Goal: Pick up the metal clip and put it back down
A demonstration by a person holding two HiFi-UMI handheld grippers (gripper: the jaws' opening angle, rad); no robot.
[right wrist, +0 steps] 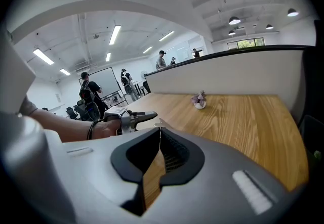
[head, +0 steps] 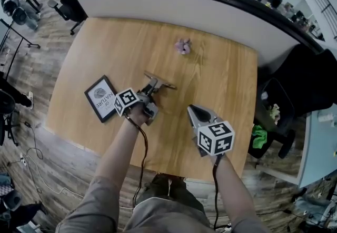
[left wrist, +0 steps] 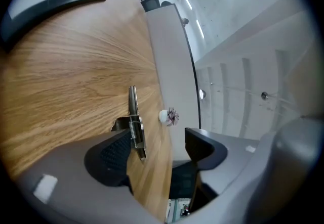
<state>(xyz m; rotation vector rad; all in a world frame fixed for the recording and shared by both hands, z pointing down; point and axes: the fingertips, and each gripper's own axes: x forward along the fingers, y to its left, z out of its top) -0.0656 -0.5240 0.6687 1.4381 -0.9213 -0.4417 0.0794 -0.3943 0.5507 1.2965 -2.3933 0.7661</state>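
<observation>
Left gripper view: metal clip (left wrist: 134, 122) on table (left wrist: 76, 81) between parted jaws.

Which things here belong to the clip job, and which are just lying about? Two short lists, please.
Job: metal clip on the table; left gripper, jaws open beside it.
Lying about: book; small purple flower ornament; right gripper, jaws shut, idle.

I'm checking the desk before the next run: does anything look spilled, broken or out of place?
Nothing stands out. The metal clip lies on the table at the open left tongs, not gripped. The black-framed print lies flat near the table's left edge, and the small plant stands upright. No spills show.
</observation>
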